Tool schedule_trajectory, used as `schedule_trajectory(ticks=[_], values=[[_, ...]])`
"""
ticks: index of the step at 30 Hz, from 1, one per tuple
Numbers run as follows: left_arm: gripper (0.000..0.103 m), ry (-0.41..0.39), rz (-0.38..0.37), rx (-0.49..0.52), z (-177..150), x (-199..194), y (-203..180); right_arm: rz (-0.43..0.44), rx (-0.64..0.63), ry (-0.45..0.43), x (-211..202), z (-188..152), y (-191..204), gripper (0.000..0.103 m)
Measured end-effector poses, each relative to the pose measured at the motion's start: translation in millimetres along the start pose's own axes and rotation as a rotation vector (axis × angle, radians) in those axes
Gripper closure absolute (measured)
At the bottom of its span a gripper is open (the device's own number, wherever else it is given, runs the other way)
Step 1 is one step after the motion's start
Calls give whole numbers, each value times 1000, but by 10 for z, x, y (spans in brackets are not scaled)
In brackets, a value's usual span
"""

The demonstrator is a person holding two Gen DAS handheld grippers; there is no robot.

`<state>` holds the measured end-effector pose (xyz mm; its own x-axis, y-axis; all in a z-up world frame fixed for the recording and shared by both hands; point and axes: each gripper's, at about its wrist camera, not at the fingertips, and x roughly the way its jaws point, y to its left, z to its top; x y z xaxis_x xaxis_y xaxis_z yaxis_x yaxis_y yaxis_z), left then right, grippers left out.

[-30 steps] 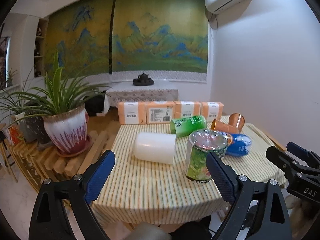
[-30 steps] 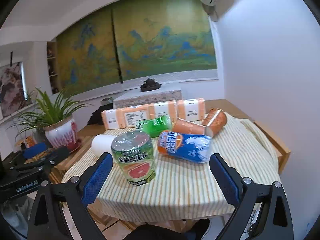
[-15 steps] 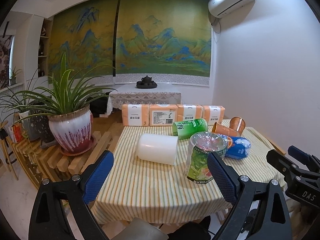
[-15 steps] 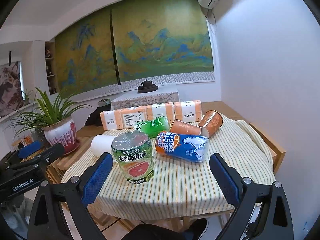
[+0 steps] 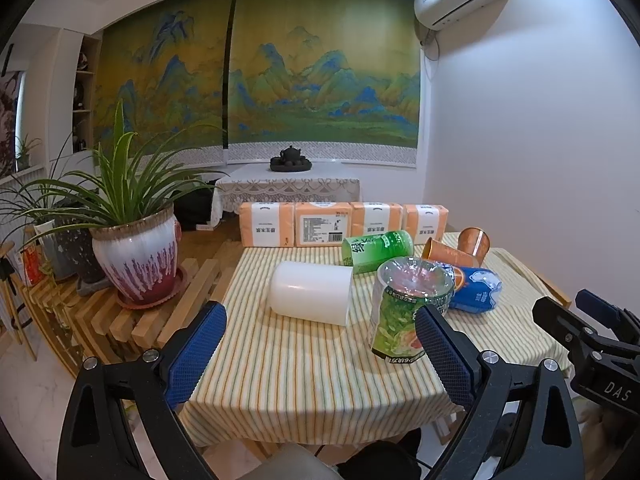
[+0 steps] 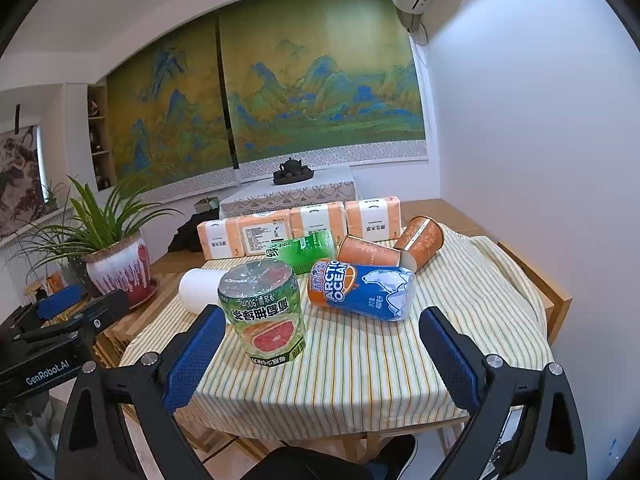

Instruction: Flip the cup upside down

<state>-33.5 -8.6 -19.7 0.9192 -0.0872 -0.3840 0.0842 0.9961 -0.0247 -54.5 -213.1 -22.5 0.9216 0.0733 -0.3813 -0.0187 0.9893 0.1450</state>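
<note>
A green grapefruit-print cup [image 5: 406, 312] [image 6: 264, 314] stands upside down near the front of the striped table [image 5: 304, 376] [image 6: 360, 368]. A white cup [image 5: 310, 293] [image 6: 196, 290] lies on its side to its left. A green cup [image 5: 376, 250] [image 6: 306, 252], a blue Arctic Ocean cup [image 5: 474, 290] [image 6: 362, 290] and two orange cups [image 5: 456, 250] [image 6: 394, 246] lie on their sides behind. My left gripper [image 5: 320, 354] is open and empty before the table edge. My right gripper [image 6: 320, 354] is open and empty too, also seen at the right of the left wrist view [image 5: 592, 340].
Several orange tissue packs [image 5: 344, 224] [image 6: 300, 224] line the table's far edge. A potted plant [image 5: 134, 256] [image 6: 116, 268] stands on wooden slats to the left. A white wall [image 5: 540, 160] runs close on the right. A low table with a teapot [image 5: 290, 156] stands behind.
Both grippers have drawn back and risen a little from the table, so the cups look slightly smaller. No cup has moved. Both grippers stay open.
</note>
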Motion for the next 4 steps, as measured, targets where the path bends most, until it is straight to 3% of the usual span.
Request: schedule_trajectory(ticks=[4], values=[[5,-5,11,18,-10,17,-32,-2,0,4,12,-19,-5,7]])
